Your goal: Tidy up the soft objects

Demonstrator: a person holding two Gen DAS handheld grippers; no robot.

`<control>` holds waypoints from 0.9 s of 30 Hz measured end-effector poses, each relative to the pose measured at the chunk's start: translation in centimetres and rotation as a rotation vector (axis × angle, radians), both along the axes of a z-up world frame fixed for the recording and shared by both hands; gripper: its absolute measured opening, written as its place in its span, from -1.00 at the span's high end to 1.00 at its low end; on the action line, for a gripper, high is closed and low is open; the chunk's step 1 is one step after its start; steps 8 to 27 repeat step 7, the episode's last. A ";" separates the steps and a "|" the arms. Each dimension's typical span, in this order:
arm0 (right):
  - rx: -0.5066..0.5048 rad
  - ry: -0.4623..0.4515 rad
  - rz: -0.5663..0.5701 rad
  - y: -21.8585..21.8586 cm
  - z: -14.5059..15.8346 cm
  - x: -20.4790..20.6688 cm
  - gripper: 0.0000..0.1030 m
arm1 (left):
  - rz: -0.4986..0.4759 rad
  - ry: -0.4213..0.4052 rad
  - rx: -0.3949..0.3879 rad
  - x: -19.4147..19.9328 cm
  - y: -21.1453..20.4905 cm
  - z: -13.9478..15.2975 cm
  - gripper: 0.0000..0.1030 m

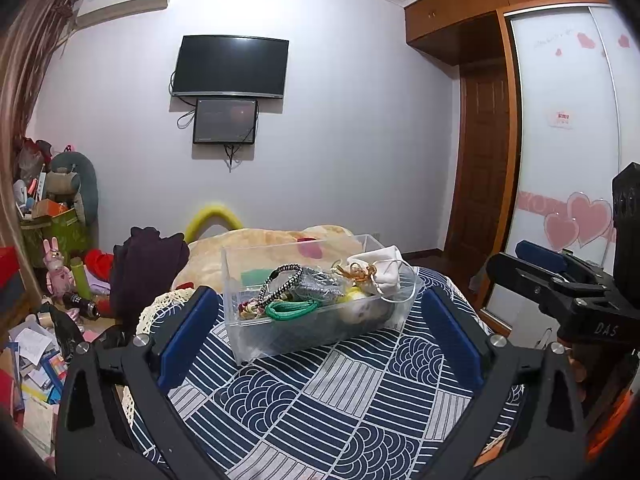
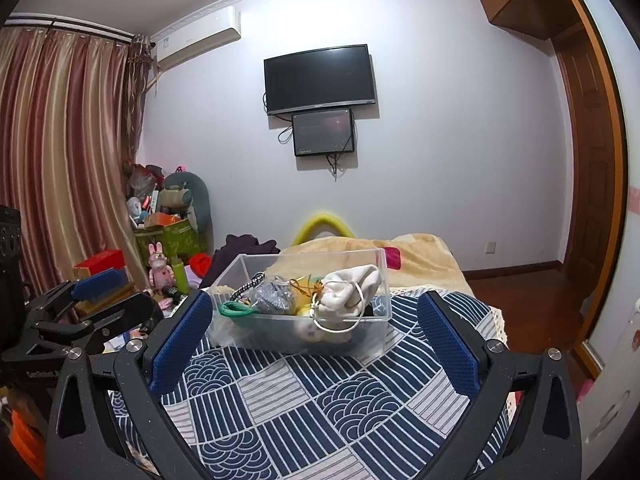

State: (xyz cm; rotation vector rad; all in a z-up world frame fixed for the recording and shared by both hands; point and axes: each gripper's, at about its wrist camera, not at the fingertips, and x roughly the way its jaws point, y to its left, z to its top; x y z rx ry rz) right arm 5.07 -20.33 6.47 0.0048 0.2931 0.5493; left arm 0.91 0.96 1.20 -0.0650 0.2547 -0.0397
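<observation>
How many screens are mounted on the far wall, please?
2. The larger black screen hangs high on the wall; the smaller screen sits directly beneath it, just touching its lower edge, with cables dangling below. Neither is blocked from view.

So there's a clear plastic box [image 1: 248, 280] sitting upright on the blue patterned cloth, packed with soft stuff. A white drawstring pouch [image 1: 380, 270] sits on top at the right, a grey knit thing [image 1: 318, 286] in the middle, green cord [image 1: 290, 309] and a black-and-white braided cord [image 1: 280, 282] on the left.
</observation>
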 end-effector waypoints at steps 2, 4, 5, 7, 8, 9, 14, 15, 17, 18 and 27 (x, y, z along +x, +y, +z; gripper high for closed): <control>-0.001 0.002 0.003 0.1 0.0 -0.1 -0.99 | -0.004 0.004 0.003 0.1 -0.1 0.0 -0.99; -0.003 0.002 0.004 0.2 0.0 -0.2 -0.99 | -0.016 0.009 0.004 0.1 -0.2 -0.1 -0.99; -0.004 0.003 0.005 0.3 -0.1 -0.2 -0.99 | -0.016 0.010 0.004 0.1 -0.3 -0.1 -0.99; -0.006 0.004 0.008 0.4 -0.1 -0.2 -0.99 | -0.012 0.011 0.004 0.1 -0.3 -0.2 -0.99; -0.006 0.004 0.008 0.4 -0.1 -0.2 -0.99 | -0.012 0.011 0.004 0.1 -0.3 -0.2 -0.99; -0.006 0.004 0.008 0.4 -0.1 -0.2 -0.99 | -0.012 0.011 0.004 0.1 -0.3 -0.2 -0.99; -0.006 0.004 0.008 0.4 -0.1 -0.2 -0.99 | -0.012 0.011 0.004 0.1 -0.3 -0.2 -0.99; -0.006 0.004 0.008 0.4 -0.1 -0.2 -0.99 | -0.012 0.011 0.004 0.1 -0.3 -0.2 -0.99; -0.006 0.004 0.008 0.4 -0.1 -0.2 -0.99 | -0.012 0.011 0.004 0.1 -0.3 -0.2 -0.99; -0.006 0.004 0.008 0.4 -0.1 -0.2 -0.99 | -0.012 0.011 0.004 0.1 -0.3 -0.2 -0.99; -0.006 0.004 0.008 0.4 -0.1 -0.2 -0.99 | -0.012 0.011 0.004 0.1 -0.3 -0.2 -0.99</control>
